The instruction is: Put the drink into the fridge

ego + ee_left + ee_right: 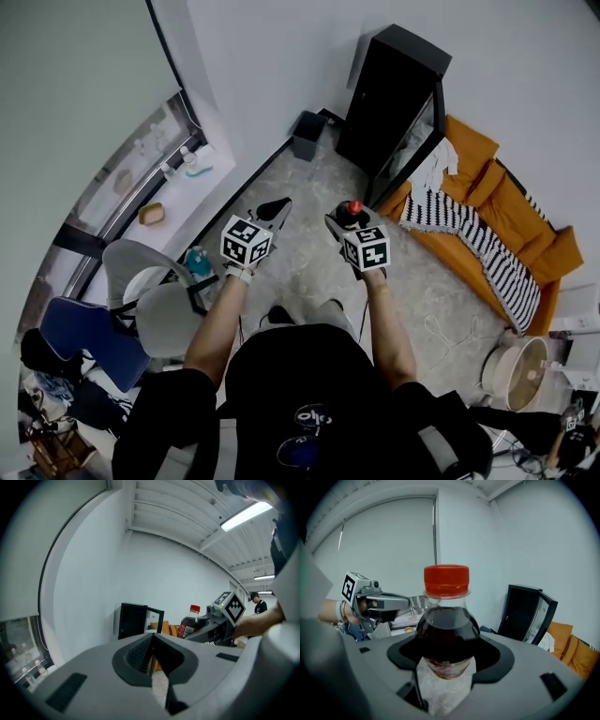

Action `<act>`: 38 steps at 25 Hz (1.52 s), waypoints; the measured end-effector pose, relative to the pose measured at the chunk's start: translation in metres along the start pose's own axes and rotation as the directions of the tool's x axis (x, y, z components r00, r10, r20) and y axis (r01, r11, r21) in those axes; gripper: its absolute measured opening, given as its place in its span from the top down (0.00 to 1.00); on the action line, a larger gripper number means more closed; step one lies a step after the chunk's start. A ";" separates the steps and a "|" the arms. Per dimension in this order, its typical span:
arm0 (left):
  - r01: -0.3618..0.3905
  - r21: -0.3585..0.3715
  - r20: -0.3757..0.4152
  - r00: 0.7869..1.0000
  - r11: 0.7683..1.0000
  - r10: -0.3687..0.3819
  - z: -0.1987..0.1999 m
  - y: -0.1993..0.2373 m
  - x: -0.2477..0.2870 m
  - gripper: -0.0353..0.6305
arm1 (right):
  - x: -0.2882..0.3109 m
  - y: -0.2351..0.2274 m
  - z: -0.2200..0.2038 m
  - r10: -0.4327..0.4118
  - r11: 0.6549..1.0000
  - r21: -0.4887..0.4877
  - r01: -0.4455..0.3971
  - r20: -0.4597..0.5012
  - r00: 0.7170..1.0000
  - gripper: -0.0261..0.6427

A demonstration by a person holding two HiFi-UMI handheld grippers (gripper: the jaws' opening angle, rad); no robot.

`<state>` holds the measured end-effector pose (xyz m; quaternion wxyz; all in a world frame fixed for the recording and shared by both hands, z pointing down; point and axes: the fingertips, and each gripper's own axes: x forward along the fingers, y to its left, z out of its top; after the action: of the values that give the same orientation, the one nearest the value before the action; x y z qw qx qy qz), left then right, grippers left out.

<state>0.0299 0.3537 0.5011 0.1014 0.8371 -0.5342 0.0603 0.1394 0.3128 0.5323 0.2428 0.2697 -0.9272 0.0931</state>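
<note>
Drink bottle [352, 211], clear plastic with dark liquid and a red cap, stands upright in my right tool [345, 217], well short of the open black fridge [394, 94], head view. Left gripper view: left tool [151, 641] clenched, empty, likely kept spare. Right gripper view: the tool [446, 665] grasps the bottle's [446, 630] body for carrying.

right hand-held gripper [344, 221]: grips drink [354, 207] | fridge [389, 89]: open, just beyond
</note>
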 end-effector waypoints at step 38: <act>0.063 -0.005 -0.037 0.997 0.998 -0.063 0.082 0.163 0.302 0.94 | 0.176 -0.280 0.114 -0.059 0.998 0.031 0.058 0.002 0.998 0.49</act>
<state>0.0092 0.0010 0.5015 0.1147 0.8520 -0.5057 0.0716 0.1170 -0.0367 0.5331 0.2399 0.3005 -0.9177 0.0997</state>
